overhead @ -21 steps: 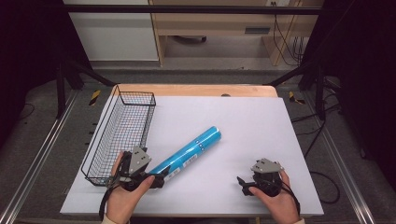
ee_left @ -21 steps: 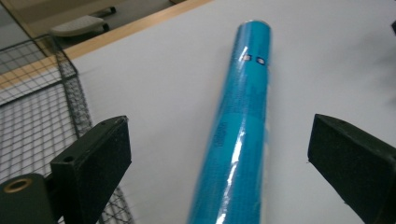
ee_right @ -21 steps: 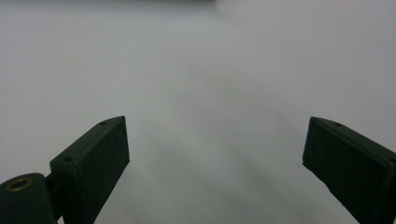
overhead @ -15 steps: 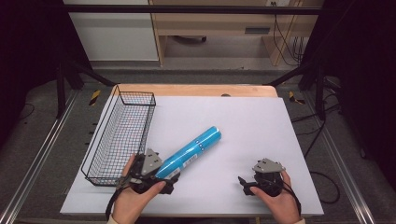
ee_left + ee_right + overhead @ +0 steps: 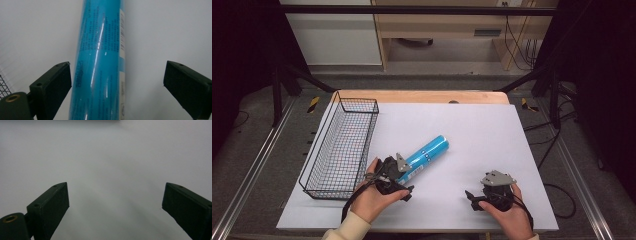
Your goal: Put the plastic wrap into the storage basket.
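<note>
Blue tube (image 5: 427, 152): long cylinder with fine print and a white label strip, lying flat on the white table (image 5: 472, 130), angled from near-left to far-right. Its near end sits between the jaws of the left claw (image 5: 399, 172).

Left claw: released, jaws spread wide. In the left gripper view the tube (image 5: 100, 62) runs straight ahead up the middle, closer to the left jaw than the right; a gap shows on both sides, neither pad touching. A hand (image 5: 374, 197) grips the claw from behind, grey plate on top.

Wire basket (image 5: 339, 145): black mesh, rectangular, just beside the left claw on its outer side, long axis running away from the person. A corner of the mesh (image 5: 3, 86) shows at the left edge of the left gripper view.

Right claw (image 5: 474, 197): well apart from the tube, toward the near right of the table, held in the other hand (image 5: 507, 212). Released also; in the right gripper view the jaws stand wide over bare white table (image 5: 112, 170), nothing between them.
</note>
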